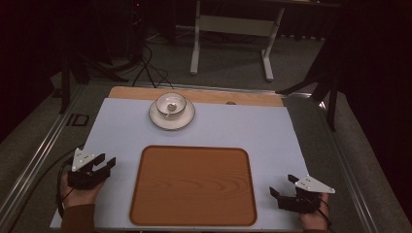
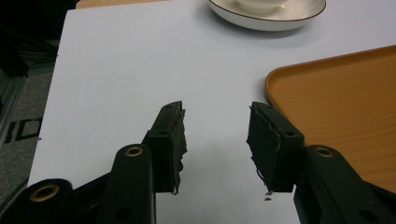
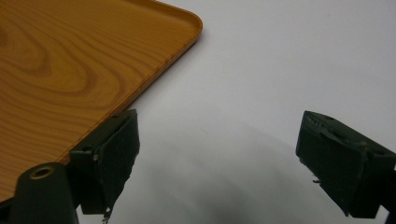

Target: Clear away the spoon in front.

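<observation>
Nothing is started yet: your left gripper [image 1: 99, 163] and right gripper [image 1: 283, 187] rest with fingers apart, empty, flanking the bare tray [image 1: 193, 218] (cup [image 1: 170, 103] on saucer [image 1: 160, 119] sits beyond it, far side of the worktop [image 1: 121, 131]).

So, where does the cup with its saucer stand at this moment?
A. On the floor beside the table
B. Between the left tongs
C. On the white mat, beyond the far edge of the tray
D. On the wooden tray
C: in the high view the cup sits on its saucer on the white mat, past the far edge of the wooden tray, and both tongs are open.
</observation>
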### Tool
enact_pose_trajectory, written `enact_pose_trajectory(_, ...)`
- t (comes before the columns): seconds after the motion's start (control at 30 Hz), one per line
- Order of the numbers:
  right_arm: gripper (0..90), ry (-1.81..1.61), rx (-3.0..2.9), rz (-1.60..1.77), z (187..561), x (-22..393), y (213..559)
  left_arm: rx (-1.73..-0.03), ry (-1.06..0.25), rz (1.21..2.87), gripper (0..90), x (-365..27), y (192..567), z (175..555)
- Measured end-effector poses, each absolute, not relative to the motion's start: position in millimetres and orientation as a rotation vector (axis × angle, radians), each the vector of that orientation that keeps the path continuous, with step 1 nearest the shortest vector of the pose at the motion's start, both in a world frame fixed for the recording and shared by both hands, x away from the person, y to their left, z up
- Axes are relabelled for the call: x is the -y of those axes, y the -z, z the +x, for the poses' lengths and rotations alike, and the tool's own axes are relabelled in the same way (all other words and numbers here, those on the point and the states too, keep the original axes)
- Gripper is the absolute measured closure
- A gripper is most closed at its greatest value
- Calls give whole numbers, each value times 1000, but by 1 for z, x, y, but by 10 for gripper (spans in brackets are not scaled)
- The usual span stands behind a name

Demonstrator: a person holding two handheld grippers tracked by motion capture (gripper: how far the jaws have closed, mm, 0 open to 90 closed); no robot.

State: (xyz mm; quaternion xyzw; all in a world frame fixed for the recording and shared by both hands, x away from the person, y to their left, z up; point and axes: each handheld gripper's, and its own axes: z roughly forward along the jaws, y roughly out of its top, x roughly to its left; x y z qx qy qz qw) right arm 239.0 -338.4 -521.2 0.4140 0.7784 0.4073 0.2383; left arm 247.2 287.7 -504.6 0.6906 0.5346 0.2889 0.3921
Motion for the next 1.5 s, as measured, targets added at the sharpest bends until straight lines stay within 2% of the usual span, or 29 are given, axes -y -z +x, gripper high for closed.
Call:
enact_pose_trajectory(0.63,134,-1127,-2105,1126,238,339,519,-1303,-748,1765,533,-283,493,258)
enact_pose_trajectory(1.17,133,-1128,-2100,1125,238,340,519,-1158,-787,1823,526,-258,459,286)
enact_pose_trajectory(1.5,133,-1127,-2100,1127,238,340,519,-1125,-781,1822,526,-248,452,306)
